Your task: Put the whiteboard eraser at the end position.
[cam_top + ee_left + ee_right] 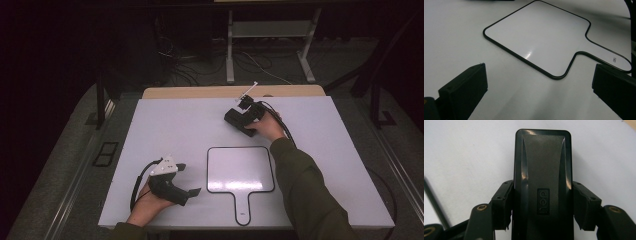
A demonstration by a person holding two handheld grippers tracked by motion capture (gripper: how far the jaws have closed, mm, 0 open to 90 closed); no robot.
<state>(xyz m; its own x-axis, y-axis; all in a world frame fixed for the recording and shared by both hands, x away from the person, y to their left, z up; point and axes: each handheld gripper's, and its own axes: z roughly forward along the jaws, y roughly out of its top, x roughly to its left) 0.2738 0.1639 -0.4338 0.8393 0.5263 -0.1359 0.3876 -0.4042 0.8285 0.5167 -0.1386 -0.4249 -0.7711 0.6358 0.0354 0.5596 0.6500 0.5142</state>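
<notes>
Left hand-held gripper [192, 180] jaws wide apart, right hand-held gripper [542, 207] jaws clamped

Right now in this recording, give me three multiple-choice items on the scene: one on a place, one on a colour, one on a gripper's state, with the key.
1. Where does the white paddle-shaped whiteboard with a black rim lie?
A. near the table's front edge, between the two hands
B. at the far left corner
C. under the left gripper

2. What colour is the rectangular plastic board eraser?
A. white
B. black
C. red

3. How does the right gripper stand?
A. wide open over bare table
B. shut on nothing
C. shut on the eraser

Key: 1 A, the high view shows it at the near middle, handle towards the person. 2 B, the right gripper view shows a black body. 3 C, both pads press its long sides; the left gripper is open.
</notes>
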